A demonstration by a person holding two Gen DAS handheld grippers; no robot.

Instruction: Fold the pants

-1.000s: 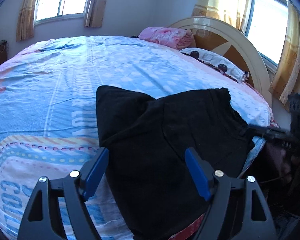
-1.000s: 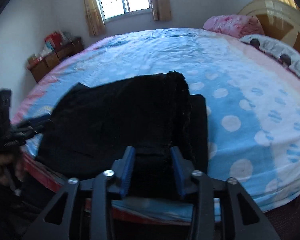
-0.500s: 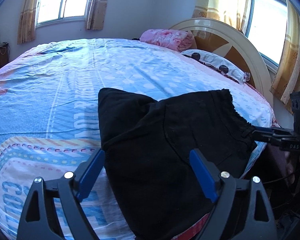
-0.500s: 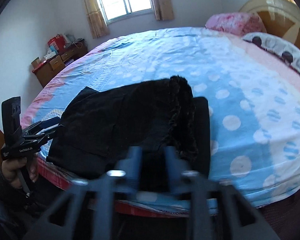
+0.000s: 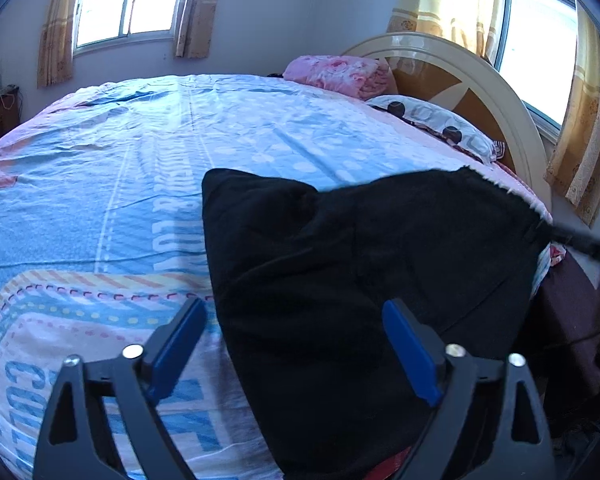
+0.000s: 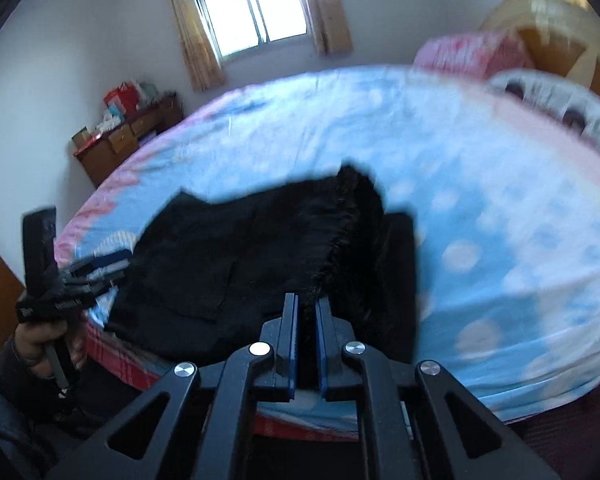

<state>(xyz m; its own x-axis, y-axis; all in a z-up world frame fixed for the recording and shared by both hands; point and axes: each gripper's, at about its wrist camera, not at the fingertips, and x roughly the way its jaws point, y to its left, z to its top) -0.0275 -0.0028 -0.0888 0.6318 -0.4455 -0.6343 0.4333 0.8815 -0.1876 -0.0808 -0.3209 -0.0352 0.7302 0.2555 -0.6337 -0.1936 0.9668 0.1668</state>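
Right wrist: black pants [image 6: 240,256] folded, frayed hem pinched by right gripper [image 6: 306,312] fingers; left gripper [image 5: 296,344] wide.

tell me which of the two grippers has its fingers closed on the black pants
The right gripper: its fingers are shut on the fringed edge of the black pants. The left gripper is spread wide, gripping nothing.
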